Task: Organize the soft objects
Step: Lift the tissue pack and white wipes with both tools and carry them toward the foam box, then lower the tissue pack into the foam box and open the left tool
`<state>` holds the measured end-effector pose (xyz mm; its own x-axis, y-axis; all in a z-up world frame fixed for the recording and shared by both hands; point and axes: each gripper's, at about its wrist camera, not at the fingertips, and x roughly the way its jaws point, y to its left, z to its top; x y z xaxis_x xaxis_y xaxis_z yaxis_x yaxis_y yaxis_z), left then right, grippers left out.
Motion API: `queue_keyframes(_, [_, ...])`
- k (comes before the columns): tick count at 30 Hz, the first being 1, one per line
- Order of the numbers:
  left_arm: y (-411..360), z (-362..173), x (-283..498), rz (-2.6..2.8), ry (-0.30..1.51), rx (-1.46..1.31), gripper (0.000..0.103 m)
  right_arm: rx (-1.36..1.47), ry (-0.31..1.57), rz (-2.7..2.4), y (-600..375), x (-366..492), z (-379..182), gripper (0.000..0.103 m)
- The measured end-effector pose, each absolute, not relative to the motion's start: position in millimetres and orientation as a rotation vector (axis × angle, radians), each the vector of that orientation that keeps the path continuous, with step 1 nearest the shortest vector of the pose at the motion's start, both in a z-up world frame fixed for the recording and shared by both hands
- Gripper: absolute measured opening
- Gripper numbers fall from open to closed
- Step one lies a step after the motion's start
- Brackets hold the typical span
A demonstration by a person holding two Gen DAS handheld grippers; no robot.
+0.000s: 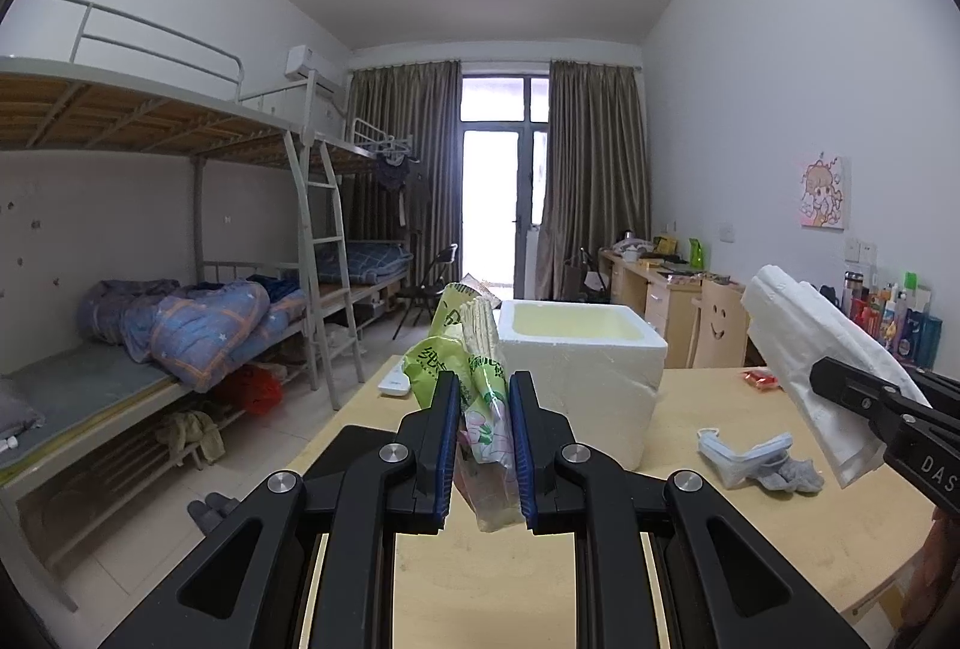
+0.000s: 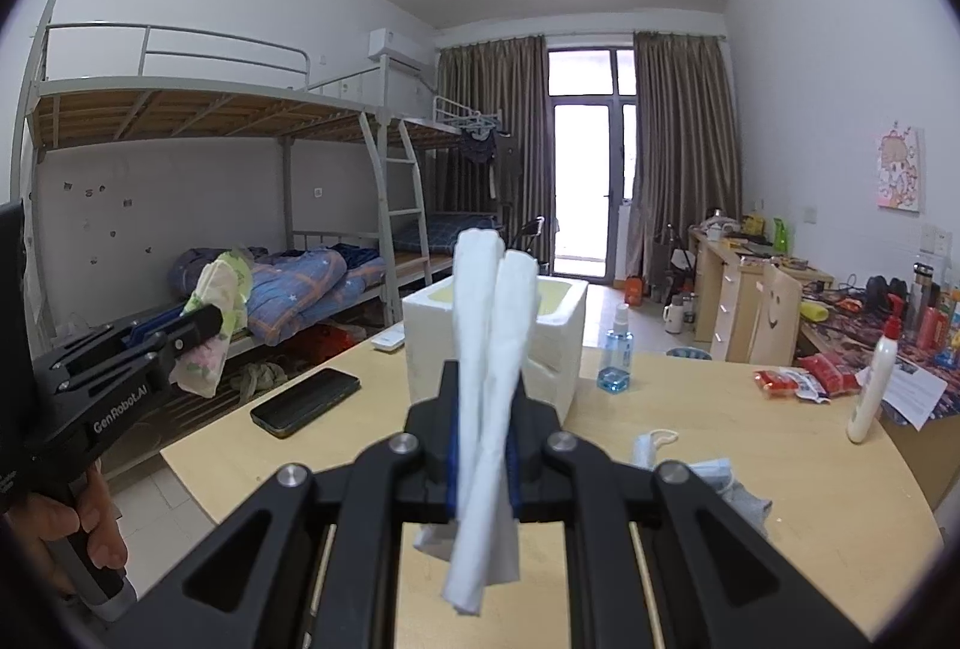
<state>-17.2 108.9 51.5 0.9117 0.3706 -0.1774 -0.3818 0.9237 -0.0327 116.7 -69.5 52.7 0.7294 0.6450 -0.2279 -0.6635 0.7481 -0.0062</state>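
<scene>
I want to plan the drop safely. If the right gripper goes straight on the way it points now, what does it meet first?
Most likely the white foam box. The right gripper, shut on a white folded cloth, points at it over the table. Nothing else seems to lie between, though depth is unclear.

Sock (image 1: 791, 473) — half under mask (image 1: 744, 454)

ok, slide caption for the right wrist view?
Right gripper clamps folded white tissue before the foam box.
</scene>
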Motion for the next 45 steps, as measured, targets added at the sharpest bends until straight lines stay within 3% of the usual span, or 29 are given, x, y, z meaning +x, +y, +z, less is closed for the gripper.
queue_keyframes(45, [154,80,148,0.278,0.269,-0.036,0.018,-0.109,0.362,0.768,-7,237,68,0.015])
